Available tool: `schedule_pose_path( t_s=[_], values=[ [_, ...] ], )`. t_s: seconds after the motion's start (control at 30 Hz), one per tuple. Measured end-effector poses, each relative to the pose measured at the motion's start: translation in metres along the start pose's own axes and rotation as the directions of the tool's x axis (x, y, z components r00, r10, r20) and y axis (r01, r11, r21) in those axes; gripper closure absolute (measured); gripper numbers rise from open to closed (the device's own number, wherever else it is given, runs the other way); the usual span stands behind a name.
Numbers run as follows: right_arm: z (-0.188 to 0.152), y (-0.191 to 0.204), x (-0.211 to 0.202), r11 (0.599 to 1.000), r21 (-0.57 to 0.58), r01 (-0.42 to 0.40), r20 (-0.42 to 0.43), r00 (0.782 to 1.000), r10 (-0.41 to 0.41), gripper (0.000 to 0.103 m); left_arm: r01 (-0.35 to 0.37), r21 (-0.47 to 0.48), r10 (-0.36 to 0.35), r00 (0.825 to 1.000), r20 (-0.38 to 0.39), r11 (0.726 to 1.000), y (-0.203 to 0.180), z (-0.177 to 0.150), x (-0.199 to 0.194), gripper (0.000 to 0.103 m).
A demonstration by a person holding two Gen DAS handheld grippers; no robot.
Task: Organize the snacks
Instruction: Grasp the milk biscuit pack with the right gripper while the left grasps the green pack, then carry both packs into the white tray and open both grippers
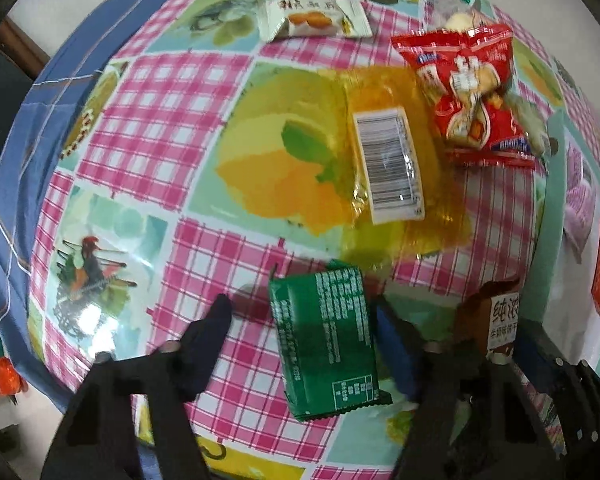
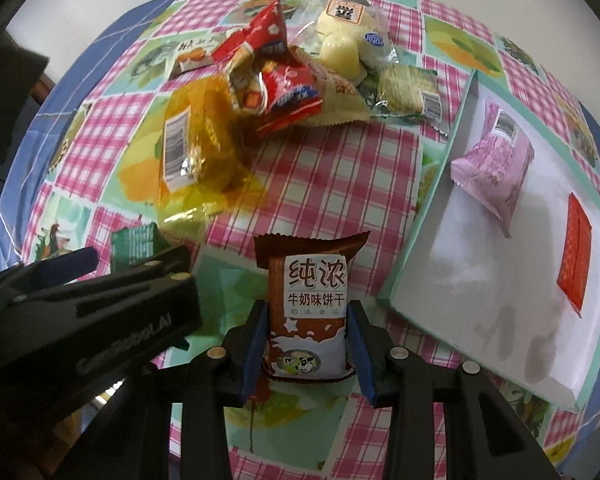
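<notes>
On the checked tablecloth [image 2: 332,168], going left to right: left gripper [image 1: 304,312] straddles a green snack packet [image 1: 324,340], jaws about half open; one pad looks close against the packet's edge, the other stands apart, so no grip yet by my reading. Right gripper [image 2: 306,344] is clamped on a brown milk-biscuit packet [image 2: 307,308], held upright just beside the tray. Farthest right, the teal-rimmed white tray [image 2: 432,208] holds only a pink packet [image 2: 496,160] and an orange-red one [image 2: 576,252]. Early stage: the pile [image 2: 300,80] of red, cream and amber wrappers remains unsorted, also a white packet [image 1: 312,20]. Surface glossy, patterned; blue cloth [image 1: 16,160] beneath, pale wall behind.
</notes>
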State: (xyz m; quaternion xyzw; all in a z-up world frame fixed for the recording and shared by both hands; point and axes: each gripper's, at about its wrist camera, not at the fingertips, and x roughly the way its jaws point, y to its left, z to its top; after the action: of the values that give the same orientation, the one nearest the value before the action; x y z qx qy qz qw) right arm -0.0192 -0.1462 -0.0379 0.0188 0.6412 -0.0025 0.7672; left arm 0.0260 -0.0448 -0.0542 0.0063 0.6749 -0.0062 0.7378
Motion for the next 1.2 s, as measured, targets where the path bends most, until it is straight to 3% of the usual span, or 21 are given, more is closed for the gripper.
schedule_pose_path(
  t_s=[0.03,0.17,0.3,0.73,0.97,1.2],
  values=[
    [-0.004,-0.001,0.002,1.0,0.002,-0.002,-0.005,1.0,0.002,0.061,-0.003,0.005,0.003,1.0,0.002,1.0,-0.001,-0.001,0.001,0.037],
    [-0.008,0.0,0.011,1.0,0.004,-0.002,-0.024,1.0,0.002,0.061,0.003,0.021,-0.004,1.0,0.022,1.0,-0.008,-0.003,0.0,0.056],
    [-0.013,0.002,0.012,1.0,0.007,-0.004,-0.021,1.0,0.004,0.061,-0.004,0.031,0.003,1.0,0.03,1.0,-0.01,-0.002,-0.002,0.06],
    [0.007,-0.014,-0.01,0.995,0.065,-0.074,0.012,0.997,0.073,0.061,0.046,-0.015,-0.044,0.994,0.102,0.999,0.01,0.01,-0.032,0.062],
    [0.012,-0.023,-0.042,0.987,0.098,-0.13,0.071,0.99,0.123,0.061,0.074,-0.04,-0.064,0.976,0.209,0.996,0.026,0.015,-0.069,0.062],
    [0.015,-0.031,-0.056,0.985,0.106,-0.133,0.117,0.986,0.12,0.061,0.075,-0.047,-0.057,0.953,0.298,0.996,0.021,0.014,-0.09,0.062]
  ],
)
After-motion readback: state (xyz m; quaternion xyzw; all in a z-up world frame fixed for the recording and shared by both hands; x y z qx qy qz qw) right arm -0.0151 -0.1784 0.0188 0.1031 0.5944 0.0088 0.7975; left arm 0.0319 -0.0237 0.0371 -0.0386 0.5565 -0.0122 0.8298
